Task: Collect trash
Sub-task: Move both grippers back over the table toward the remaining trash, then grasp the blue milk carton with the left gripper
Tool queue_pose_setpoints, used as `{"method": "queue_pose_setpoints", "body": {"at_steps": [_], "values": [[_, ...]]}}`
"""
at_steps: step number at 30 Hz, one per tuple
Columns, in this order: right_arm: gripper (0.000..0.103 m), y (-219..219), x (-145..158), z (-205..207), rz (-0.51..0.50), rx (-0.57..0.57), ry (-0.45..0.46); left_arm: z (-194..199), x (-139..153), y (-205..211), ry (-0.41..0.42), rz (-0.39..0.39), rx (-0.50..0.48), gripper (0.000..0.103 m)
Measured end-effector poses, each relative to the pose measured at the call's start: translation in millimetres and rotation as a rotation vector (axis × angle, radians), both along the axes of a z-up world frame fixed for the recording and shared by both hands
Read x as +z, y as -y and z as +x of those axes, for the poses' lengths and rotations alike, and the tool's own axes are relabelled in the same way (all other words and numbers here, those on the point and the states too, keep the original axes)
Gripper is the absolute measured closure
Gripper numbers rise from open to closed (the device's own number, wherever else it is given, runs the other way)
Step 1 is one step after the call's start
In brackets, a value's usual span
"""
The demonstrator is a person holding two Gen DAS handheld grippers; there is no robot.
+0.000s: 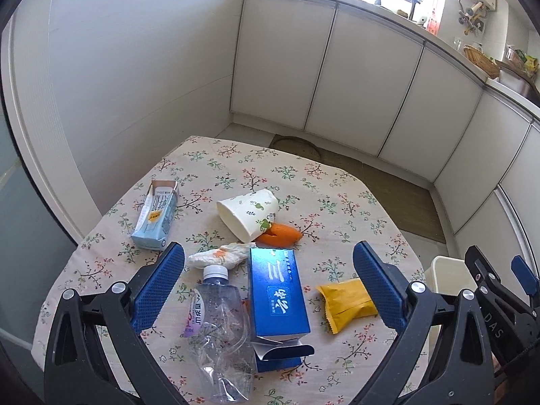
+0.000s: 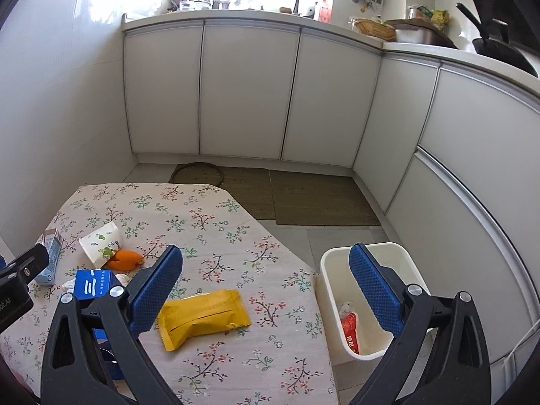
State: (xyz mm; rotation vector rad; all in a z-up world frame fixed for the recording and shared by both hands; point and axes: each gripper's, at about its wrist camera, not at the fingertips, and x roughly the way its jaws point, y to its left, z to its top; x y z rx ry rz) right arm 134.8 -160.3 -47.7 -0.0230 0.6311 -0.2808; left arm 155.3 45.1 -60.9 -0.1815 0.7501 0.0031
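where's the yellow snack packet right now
The yellow snack packet lies flat on the floral table near its right edge, between the blue box and the white bin standing on the floor.

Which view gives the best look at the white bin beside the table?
The right wrist view: the bin shows nearly whole, open-topped, with a red packet inside. The left wrist view catches only part of its rim, behind the right tongs.

Both wrist views look down over the floral table (image 1: 337, 202) toward the cabinets (image 2: 246, 94), sharing the yellow packet (image 2: 202, 317).
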Motion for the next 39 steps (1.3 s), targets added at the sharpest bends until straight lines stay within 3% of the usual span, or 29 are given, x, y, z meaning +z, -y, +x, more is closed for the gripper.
{"method": "queue_pose_setpoints", "body": {"at_steps": [10,19,23,32,36,39], "values": [[0.007,-37.4,-6.0,7.6,-0.026,0.09,0.0,7.8,-20.0,-37.4,-0.055,-0.012,0.075,0.007],[0.007,-63.4,-17.8,12.2,-0.037,0.175,-0.042,44.7,-50.1,-84.4,-0.137,0.06,0.135,0.007],[0.007,-68.1,-23.2,15.2,-0.04,0.188,-0.062,79.0,-64.2,-100.0,-0.203,0.123,0.12,0.007],[0.007,-64.3,-40.8,28.6,0.034,0.21,-0.16,148.4,-106.8,-142.5,-0.401,0.031,0.127,0.007],[0.007,-64.5,-49.8,36.3,0.081,0.221,-0.203,162.3,-126.2,-151.2,-0.46,0.072,0.142,0.007],[0.007,-63.4,-59.7,43.7,0.112,0.215,-0.237,167.4,-140.6,-155.3,-0.492,0.055,0.138,0.007]]}}
